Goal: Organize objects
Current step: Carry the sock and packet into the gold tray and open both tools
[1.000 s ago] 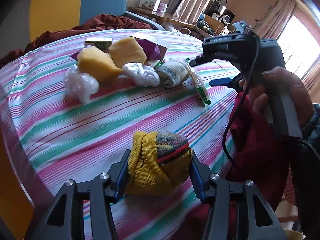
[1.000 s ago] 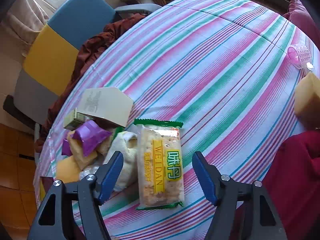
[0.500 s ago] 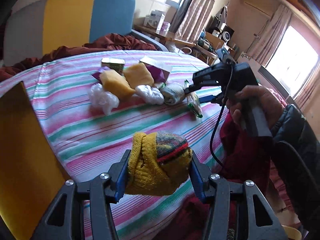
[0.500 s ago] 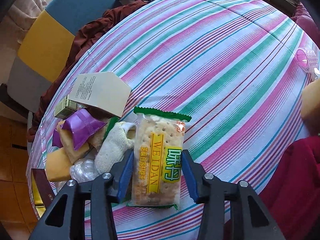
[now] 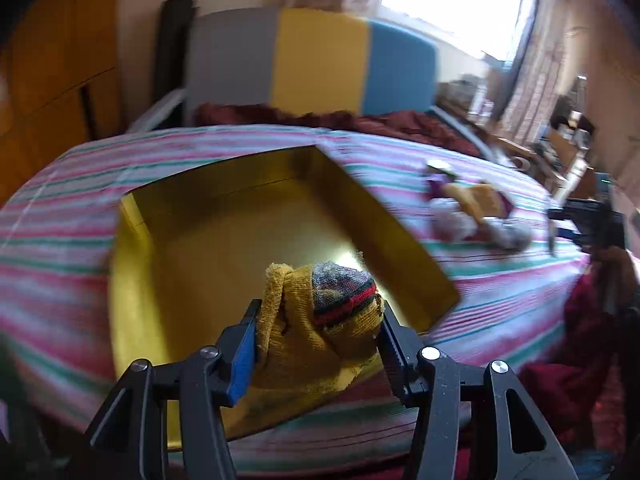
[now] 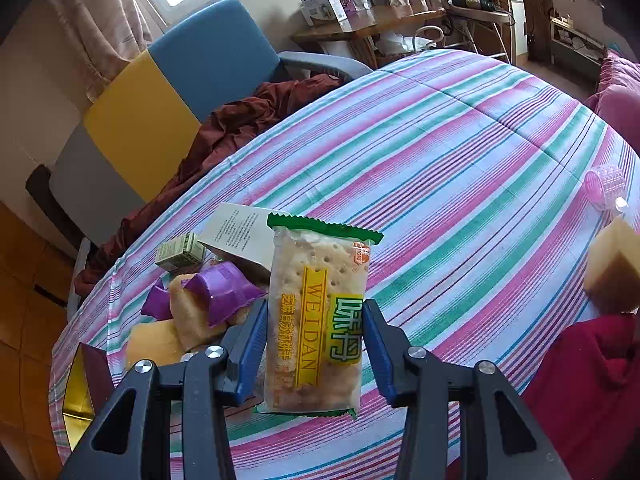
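My left gripper [image 5: 318,312] is shut on a rolled yellow sock bundle [image 5: 304,344] with a grey, red and green cuff. It hangs over the near part of an open gold box [image 5: 384,232] on the striped bedspread [image 5: 60,240]. My right gripper [image 6: 314,312] is shut on a clear cracker packet [image 6: 316,280] with green ends, held upright and lifted off the spread. Just left of and behind the packet lies a pile: a purple wrapper [image 6: 220,288], yellow sponges [image 6: 152,344], a small green box [image 6: 180,252] and a white leaflet [image 6: 240,228].
A corner of the gold box [image 6: 76,384] shows at the far left in the right wrist view. Another sponge [image 6: 612,272] and a pink roller [image 6: 606,186] lie at the right edge. A red garment [image 6: 580,380] lies near right. A grey, yellow and blue chair [image 6: 160,96] stands beyond.
My left gripper has swung left with the sock bundle, from the bare spread to above the gold box. My right gripper has closed on the cracker packet and raised it.
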`<action>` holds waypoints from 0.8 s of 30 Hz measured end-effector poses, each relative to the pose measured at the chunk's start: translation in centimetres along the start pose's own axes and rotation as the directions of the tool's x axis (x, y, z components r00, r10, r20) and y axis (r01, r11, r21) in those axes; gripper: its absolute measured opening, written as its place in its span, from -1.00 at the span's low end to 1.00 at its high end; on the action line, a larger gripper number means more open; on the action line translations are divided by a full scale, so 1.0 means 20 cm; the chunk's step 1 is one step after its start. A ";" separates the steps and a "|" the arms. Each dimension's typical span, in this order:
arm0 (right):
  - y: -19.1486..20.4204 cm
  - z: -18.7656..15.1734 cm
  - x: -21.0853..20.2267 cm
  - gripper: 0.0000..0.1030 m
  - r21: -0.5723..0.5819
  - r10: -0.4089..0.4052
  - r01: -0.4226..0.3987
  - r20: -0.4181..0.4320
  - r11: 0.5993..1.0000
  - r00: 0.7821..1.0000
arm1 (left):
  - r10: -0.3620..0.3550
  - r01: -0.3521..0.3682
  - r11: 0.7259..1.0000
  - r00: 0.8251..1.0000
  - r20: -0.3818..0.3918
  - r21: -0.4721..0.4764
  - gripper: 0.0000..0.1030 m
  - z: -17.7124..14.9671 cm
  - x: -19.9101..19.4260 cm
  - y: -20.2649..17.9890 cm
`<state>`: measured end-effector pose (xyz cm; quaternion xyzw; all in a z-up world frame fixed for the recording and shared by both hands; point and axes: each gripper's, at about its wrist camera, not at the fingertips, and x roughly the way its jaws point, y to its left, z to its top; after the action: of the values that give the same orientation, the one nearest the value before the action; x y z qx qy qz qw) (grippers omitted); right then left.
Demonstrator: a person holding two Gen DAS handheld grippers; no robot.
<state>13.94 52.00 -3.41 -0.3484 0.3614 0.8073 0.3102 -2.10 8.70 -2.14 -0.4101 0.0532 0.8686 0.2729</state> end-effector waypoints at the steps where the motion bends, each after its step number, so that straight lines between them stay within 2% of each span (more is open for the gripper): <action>1: 0.01 0.00 -0.01 -0.09 -0.005 0.003 -0.002 0.016 1.000 1.000 | 0.031 -0.031 0.999 0.999 -0.010 -0.016 0.06 -0.02 0.01 0.05; 7: 0.03 0.00 -0.10 -0.10 -0.027 0.027 -0.025 0.100 0.999 0.995 | 0.153 -0.156 0.986 0.987 -0.053 -0.063 0.10 -0.12 0.06 0.21; 13: 0.13 -0.03 -0.17 -0.10 -0.110 0.056 -0.042 0.121 0.993 0.991 | 0.171 -0.174 0.983 0.984 -0.057 -0.060 0.13 -0.18 0.07 0.24; 16: 0.29 -0.06 -0.25 -0.10 -0.183 0.119 -0.095 0.123 0.979 0.985 | 0.166 -0.170 0.983 0.984 -0.059 -0.075 0.17 -0.20 0.06 0.25; 20: 0.65 -0.15 -0.32 -0.10 -0.364 0.227 -0.189 0.065 0.912 0.972 | 0.167 -0.171 0.980 0.985 -0.041 -0.100 0.30 -0.21 0.04 0.28; 24: 1.03 -0.36 -0.29 -0.10 -0.524 0.301 -0.293 -0.072 0.800 0.951 | 0.161 -0.162 0.980 0.987 -0.020 -0.115 0.30 -0.20 0.00 0.29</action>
<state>4.00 33.59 5.17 -0.3532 0.1732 0.9163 0.0748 -2.36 2.49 -5.63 -0.4242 0.0372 0.8874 0.1769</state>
